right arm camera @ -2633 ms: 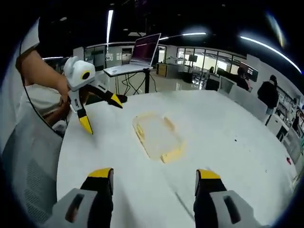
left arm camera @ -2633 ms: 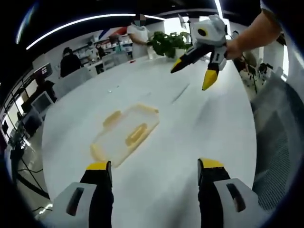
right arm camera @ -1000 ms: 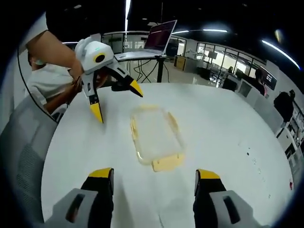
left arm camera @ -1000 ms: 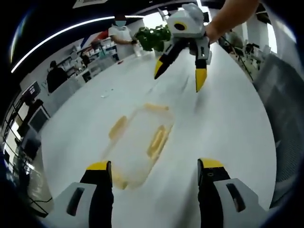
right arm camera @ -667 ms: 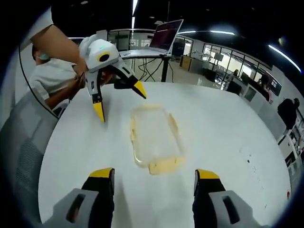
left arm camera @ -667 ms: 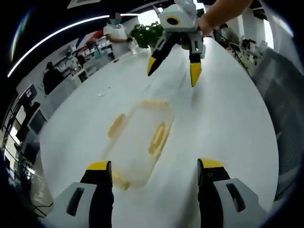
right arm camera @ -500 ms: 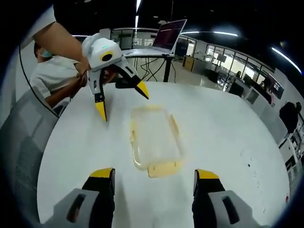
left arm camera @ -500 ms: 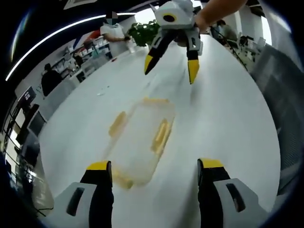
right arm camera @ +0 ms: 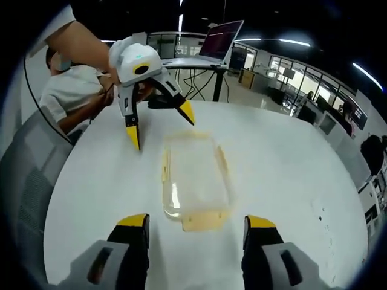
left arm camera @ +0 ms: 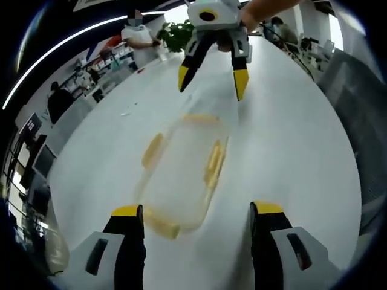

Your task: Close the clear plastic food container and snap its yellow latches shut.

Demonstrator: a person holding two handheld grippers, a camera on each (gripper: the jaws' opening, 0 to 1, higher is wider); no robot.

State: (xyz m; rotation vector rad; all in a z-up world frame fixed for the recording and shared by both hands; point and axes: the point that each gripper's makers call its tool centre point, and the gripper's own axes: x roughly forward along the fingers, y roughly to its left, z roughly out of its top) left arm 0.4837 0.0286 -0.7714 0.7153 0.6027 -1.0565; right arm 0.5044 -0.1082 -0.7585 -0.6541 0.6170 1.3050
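Observation:
A clear plastic food container [left arm camera: 181,175] with yellow latches lies flat on the white round table [left arm camera: 290,151], lid on, its latches flared outward. In the left gripper view my left gripper [left arm camera: 195,212] is open, jaws straddling the container's near end. The right gripper [left arm camera: 210,74] hangs open above the far end. In the right gripper view the container [right arm camera: 193,180] lies just ahead of my open right gripper [right arm camera: 195,223], a yellow latch [right arm camera: 204,220] flat between its jaws. The left gripper [right arm camera: 159,125], held by a hand, hovers open over the far end.
A grey mesh chair [right arm camera: 24,199] stands at the table's edge beside a seated person [right arm camera: 69,90]. A laptop [right arm camera: 221,37] sits on a stand beyond the table. A green plant [left arm camera: 175,37] and people stand at the far side in the left gripper view.
Both grippers have drawn closer to the container from opposite ends, so it looms larger in each view. The container itself has not moved, and both grippers have stayed open.

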